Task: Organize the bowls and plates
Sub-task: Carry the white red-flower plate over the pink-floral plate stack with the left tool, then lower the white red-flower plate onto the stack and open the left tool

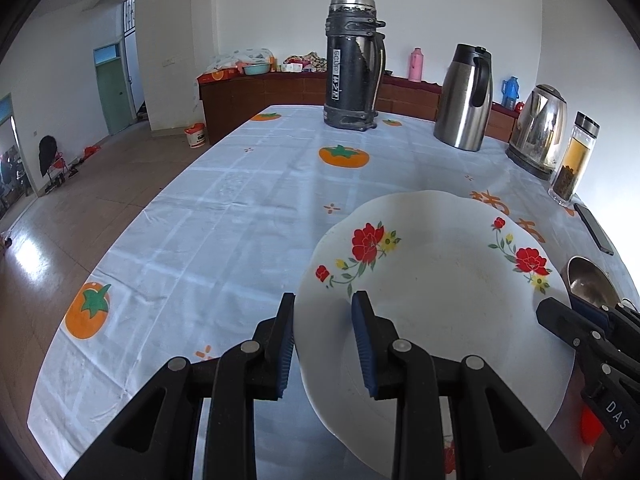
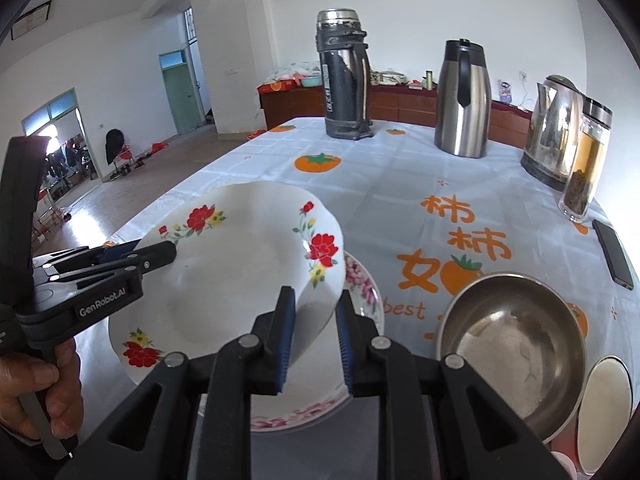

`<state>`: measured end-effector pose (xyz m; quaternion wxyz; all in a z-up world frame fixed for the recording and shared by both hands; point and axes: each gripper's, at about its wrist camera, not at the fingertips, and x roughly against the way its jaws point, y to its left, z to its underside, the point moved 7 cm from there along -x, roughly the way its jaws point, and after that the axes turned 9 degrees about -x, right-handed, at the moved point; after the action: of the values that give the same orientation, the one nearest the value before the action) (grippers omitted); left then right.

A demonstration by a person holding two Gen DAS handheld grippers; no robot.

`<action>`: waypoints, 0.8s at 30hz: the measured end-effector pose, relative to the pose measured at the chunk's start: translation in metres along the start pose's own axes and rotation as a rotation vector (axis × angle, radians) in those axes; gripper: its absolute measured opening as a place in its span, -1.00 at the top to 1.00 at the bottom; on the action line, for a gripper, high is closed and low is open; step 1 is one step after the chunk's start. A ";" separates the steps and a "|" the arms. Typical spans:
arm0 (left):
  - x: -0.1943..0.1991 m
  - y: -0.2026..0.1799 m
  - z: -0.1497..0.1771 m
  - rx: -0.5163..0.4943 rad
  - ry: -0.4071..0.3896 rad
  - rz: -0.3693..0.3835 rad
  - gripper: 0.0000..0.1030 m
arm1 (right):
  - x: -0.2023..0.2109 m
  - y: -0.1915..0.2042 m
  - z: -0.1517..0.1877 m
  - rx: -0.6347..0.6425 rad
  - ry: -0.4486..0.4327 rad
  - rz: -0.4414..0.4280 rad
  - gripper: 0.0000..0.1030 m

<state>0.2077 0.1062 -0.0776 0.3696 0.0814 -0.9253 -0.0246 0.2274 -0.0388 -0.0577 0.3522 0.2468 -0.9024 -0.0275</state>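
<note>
A white plate with red flowers (image 1: pixel 440 300) (image 2: pixel 240 264) hangs tilted above the table, held at two opposite rims. My left gripper (image 1: pixel 326 344) (image 2: pixel 160 252) is shut on its left rim, one finger inside the plate and one outside. My right gripper (image 2: pixel 314 340) (image 1: pixel 556 312) is shut on the right rim in the same way. Under the raised plate lies a second plate with pink flowers (image 2: pixel 362 284), partly hidden. A steel bowl (image 2: pixel 508 344) (image 1: pixel 588 280) stands to its right, and a white bowl (image 2: pixel 608 408) shows at the lower right edge.
The table (image 1: pixel 240 200) has a white cloth with orange fruit prints. At its far side stand a black thermos (image 1: pixel 354 64), a steel jug (image 1: pixel 464 100), a kettle (image 1: pixel 538 132) and a glass tea bottle (image 1: pixel 574 160). A phone (image 2: pixel 614 254) lies at the right. A hand (image 2: pixel 40 392) holds the left gripper's handle.
</note>
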 end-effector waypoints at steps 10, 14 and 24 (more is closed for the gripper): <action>-0.006 -0.014 -0.001 -0.018 0.009 0.014 0.40 | 0.000 -0.011 0.001 -0.007 0.000 0.053 0.59; -0.009 -0.017 0.001 -0.024 0.018 0.019 0.40 | -0.002 -0.015 0.003 -0.010 0.010 0.071 0.58; -0.014 -0.023 0.004 -0.038 0.040 0.029 0.40 | -0.007 -0.019 0.007 0.008 0.031 0.110 0.55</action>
<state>0.2183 0.0857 -0.0923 0.3899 0.0614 -0.9181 -0.0355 0.2351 -0.0534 -0.0716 0.3661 0.1988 -0.9091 -0.0009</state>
